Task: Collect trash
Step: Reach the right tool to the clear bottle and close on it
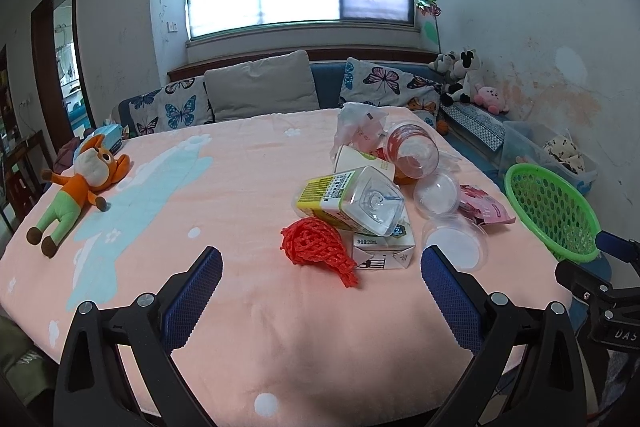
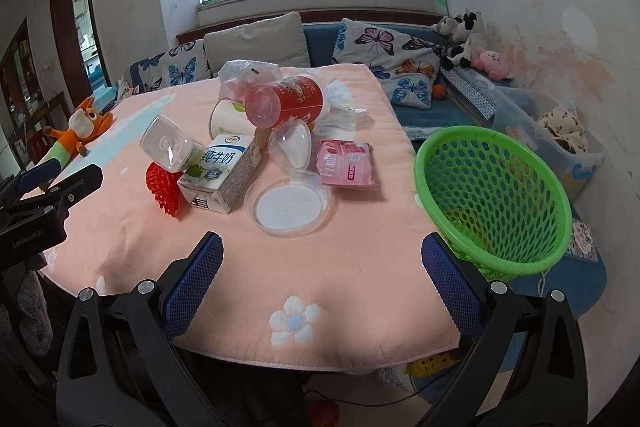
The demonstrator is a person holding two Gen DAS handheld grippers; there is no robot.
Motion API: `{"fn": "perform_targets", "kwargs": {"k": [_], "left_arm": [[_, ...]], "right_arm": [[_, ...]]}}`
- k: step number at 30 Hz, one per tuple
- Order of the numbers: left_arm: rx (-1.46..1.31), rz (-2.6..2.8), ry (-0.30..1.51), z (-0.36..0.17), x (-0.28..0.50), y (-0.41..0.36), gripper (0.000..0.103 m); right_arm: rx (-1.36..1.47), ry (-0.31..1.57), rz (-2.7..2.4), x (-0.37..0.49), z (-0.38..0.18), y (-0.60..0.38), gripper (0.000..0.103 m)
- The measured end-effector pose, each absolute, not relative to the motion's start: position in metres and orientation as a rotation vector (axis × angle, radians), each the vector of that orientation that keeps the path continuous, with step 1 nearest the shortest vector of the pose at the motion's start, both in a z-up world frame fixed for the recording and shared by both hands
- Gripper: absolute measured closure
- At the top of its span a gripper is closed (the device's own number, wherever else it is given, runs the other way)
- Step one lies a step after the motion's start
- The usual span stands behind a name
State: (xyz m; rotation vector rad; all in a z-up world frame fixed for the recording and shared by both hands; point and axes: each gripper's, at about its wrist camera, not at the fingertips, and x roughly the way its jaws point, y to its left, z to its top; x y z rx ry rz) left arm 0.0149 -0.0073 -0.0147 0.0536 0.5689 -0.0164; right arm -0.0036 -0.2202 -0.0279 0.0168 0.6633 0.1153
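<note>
Bottom of each frame: left gripper (image 1: pixel 321 269) and right gripper (image 2: pixel 322 259), both spread wide, nothing held; hovering above the near edge of the table (image 1: pixel 280 327).

Just beyond, centre of frame: trash in one heap; red net (image 1: pixel 316 255) nearest, touching the milk carton (image 2: pixel 222 173); clear bottle (image 1: pixel 352 201) lying tilted across the carton; flat clear lid (image 2: pixel 290 207) just beside, lower centre of the right view; pink wrapper (image 2: pixel 348 165) to its right; domed clear cup (image 2: pixel 290 145), paper cup (image 2: pixel 226 119), red can (image 2: pixel 284 101) on its side, plastic bag (image 2: pixel 244 73) farthest back.

Right of frame: green basket (image 2: pixel 496 199), beyond the table's edge, tilted; seemingly no heap trash inside, though something small and green at the bottom, too unclear to name.

Judgement: task barely begun, if at all; every piece left to move.

Upper left: plush toy (image 1: pixel 80 183), well apart, likely no trash.

Hard to tell: what supports the basket, cut off by a finger; anything buried beneath the heap.
</note>
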Motion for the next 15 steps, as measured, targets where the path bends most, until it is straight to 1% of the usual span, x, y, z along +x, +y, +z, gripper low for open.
{"fn": "perform_targets", "kwargs": {"k": [15], "left_arm": [[0.000, 0.056, 0.582, -0.008, 0.034, 0.033, 0.007]], "right_arm": [[-0.008, 0.656, 0.181, 0.014, -0.023, -0.211, 0.004]]}}
